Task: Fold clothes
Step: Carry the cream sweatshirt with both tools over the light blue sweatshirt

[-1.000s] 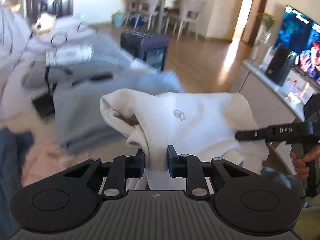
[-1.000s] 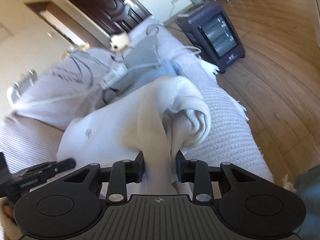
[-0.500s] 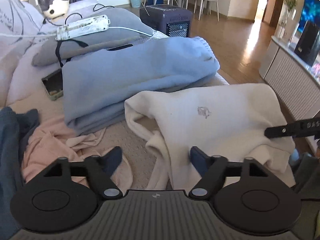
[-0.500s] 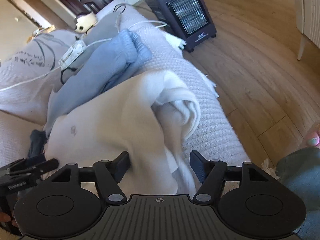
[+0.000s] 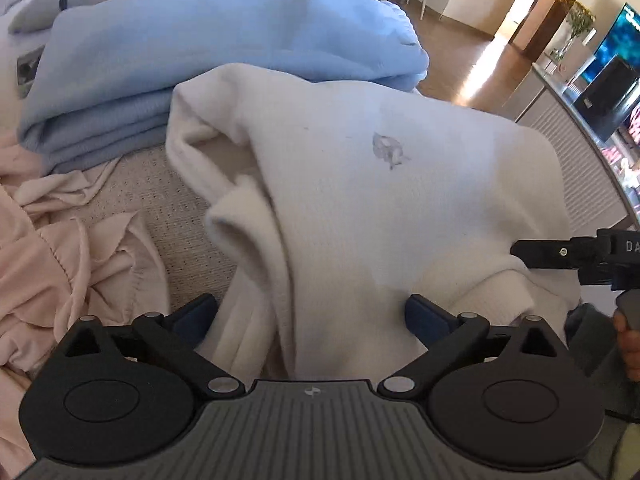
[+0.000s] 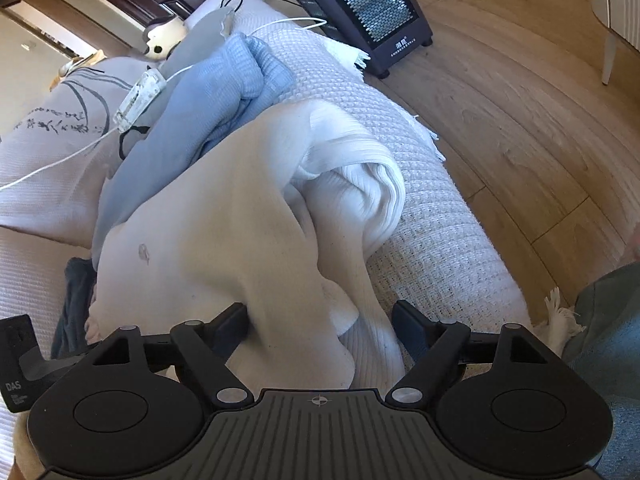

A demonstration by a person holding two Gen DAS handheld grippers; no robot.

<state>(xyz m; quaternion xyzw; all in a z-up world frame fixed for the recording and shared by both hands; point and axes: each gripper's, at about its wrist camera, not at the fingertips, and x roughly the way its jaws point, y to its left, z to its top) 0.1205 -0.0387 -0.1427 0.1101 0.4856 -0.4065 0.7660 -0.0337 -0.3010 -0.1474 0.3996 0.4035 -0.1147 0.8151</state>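
Observation:
A cream sweater [image 5: 360, 200] with a small grey emblem lies loosely folded on the woven sofa cover [image 5: 168, 208]; the right wrist view shows the same cream sweater [image 6: 224, 232] with its ribbed hem bunched at the right. My left gripper [image 5: 310, 316] is low over its near edge, jaws opening wide, cloth lying between them but not pressed. My right gripper [image 6: 320, 320] is likewise opening, with sweater fabric loose between its fingers. The right gripper's black tip [image 5: 560, 254] shows at the right edge of the left wrist view.
A folded light blue sweater [image 5: 208, 52] sits just behind the cream one. Crumpled pink garments [image 5: 60, 248] lie at the left, a dark blue garment [image 6: 74, 300] beside them. A power strip [image 6: 140, 96] with white cable rests on a grey cushion. A heater [image 6: 360, 4] stands on the wooden floor.
Both grippers have let go of the cream sweater and opened wide. Both have sunk toward the sofa, and the sweater now rests on it.

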